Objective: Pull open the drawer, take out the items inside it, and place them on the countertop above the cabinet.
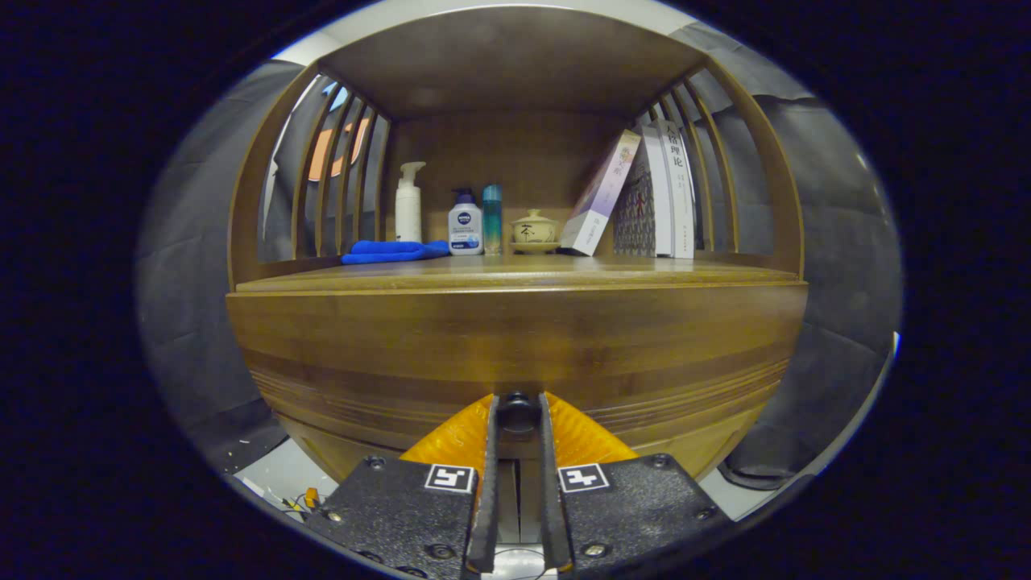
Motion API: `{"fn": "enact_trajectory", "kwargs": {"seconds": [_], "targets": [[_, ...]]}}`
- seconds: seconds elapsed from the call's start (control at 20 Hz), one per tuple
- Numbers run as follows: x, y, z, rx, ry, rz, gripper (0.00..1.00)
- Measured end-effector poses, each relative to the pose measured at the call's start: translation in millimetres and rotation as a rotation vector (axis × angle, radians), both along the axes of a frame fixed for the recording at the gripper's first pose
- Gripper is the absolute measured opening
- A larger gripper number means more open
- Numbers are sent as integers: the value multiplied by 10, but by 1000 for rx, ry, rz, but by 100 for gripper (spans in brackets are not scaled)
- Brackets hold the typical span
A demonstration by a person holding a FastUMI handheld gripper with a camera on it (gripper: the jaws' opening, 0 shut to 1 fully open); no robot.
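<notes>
Gripping the small dark knob (518, 409) on the drawer front (515, 354), the gripper (518, 412) has its two fingers drawn close together with the knob pinched between their tips, one finger on each side of it. The drawer sits in the wooden cabinet (266, 354) directly under the countertop (515, 272), and its front looks flush with the cabinet face, so I judge it to be shut and the pull not yet under way; what lies inside is hidden. The knob is the only sensible hold: it is rigid and rounded, probably smooth, so the fingers could slide off its curve if the pull drifts sideways or downward rather than running straight back along the drawer's travel. A solid wood drawer is likely stiff and moderately heavy, with some sticking at the start, so a steady draw seems wiser than a jerk. On the countertop, toward the back, stand a white pump bottle (408, 203), a folded blue cloth (393, 251), a lotion bottle (465, 225), a slim teal bottle (492, 217), a lidded ceramic cup (533, 230) and leaning books (644, 193); the front strip is bare wood, the easiest landing place.
</notes>
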State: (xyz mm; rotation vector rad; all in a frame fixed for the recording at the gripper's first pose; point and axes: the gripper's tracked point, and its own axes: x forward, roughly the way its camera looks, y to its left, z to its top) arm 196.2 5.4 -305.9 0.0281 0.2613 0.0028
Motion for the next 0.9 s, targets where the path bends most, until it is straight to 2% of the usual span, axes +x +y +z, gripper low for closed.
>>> {"fn": "enact_trajectory", "kwargs": {"seconds": [0.55,0.9], "targets": [[-69,-15,-3,-10,1,-1,22],[-373,-38,-1,0,2,8,23]]}}
